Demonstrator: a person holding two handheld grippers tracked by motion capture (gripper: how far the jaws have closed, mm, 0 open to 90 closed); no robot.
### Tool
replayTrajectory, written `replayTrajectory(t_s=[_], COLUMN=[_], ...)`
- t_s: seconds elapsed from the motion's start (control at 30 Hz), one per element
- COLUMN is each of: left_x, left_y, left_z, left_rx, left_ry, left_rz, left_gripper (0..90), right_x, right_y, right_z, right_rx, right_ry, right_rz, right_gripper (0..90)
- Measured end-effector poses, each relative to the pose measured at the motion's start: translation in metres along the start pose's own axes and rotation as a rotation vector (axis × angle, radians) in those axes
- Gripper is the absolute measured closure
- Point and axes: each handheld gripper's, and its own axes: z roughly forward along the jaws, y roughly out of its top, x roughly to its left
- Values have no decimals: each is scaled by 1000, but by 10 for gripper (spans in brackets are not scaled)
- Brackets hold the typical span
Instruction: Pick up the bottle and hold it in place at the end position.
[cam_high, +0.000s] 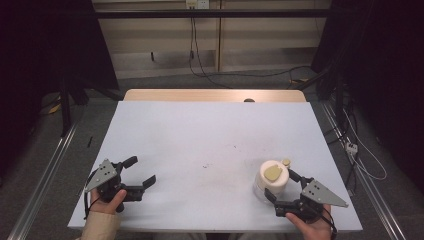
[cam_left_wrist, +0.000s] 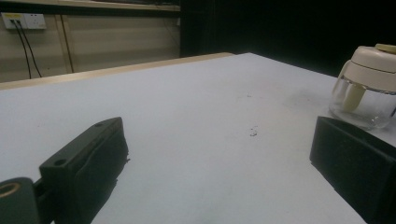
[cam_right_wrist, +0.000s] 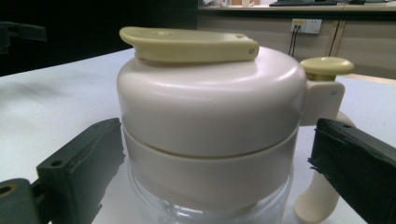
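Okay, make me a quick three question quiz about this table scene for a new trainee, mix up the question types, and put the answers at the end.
1. True or false: the left gripper holds the chopper.
2. Which gripper has the chopper between its jaws? A) left B) right C) both
3. Fill in: the chopper's lower bowl is made of ____ plastic or glass.

Key
1. False. Its jaws stand open over the bare table, apart from the chopper.
2. B. The right gripper has a jaw on each side of the cream lid, open, with no clear contact.
3. Clear.
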Motion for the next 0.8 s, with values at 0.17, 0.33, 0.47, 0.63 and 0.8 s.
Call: replayTrajectory(t_s=[0.17, 0.33, 0.47, 0.63, 0.8], left_x=[-1, 0, 0, 1, 0], left_y=[0, -1, -1, -2, -2], left_z=[1, 1, 2, 3, 3], left_rx=[2, 8, 13, 19, 22], left_ry=[0, -3, -8, -5, -7], left_rz=[0, -2, -1, -1, -3], left_gripper=[35, 35, 35, 35, 35], right_x=[0, -1, -2, -2, -2], right_y=[0, -1, -2, -2, -1], right_z=[0, 1, 1, 4, 7], right_rx=[9, 24, 41, 55, 65], right_ry=[4, 3, 12, 16, 28], right_rz=[0, 9, 19, 9, 10], right_gripper=[27, 33, 33, 29, 30])
